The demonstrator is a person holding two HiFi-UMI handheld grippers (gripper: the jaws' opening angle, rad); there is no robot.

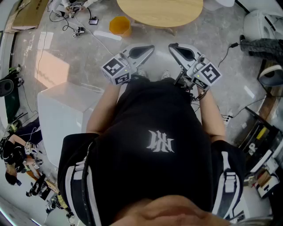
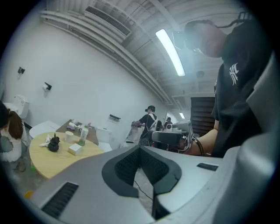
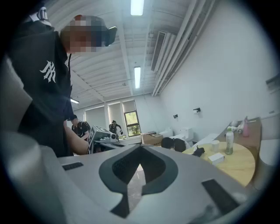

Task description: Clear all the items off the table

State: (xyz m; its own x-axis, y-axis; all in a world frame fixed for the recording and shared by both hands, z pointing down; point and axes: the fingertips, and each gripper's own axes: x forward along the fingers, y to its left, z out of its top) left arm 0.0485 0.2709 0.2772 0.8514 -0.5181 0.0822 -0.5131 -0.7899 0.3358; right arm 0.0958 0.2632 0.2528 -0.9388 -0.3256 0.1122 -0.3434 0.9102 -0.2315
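Note:
I hold both grippers side by side at chest height, level and apart from the round wooden table (image 1: 159, 13) ahead. My left gripper (image 1: 150, 48) is shut with nothing in it, and its jaws meet at the tips (image 2: 140, 148). The right gripper (image 1: 173, 47) is also shut and empty (image 3: 141, 148). On the table (image 2: 43, 159) stand a green bottle (image 2: 82, 136), a white cup (image 2: 69, 136), a white box (image 2: 75, 149) and a small black figure (image 2: 54, 143). The right gripper view shows the same bottle (image 3: 229, 141), box (image 3: 216, 158) and black figure (image 3: 199, 151).
An orange bucket (image 1: 120, 25) stands on the floor left of the table. A white cabinet (image 1: 66, 114) is at my left side. Cables and gear lie along the floor edges, with shelves at the right (image 1: 261, 145). Other people stand in the background (image 2: 148, 120).

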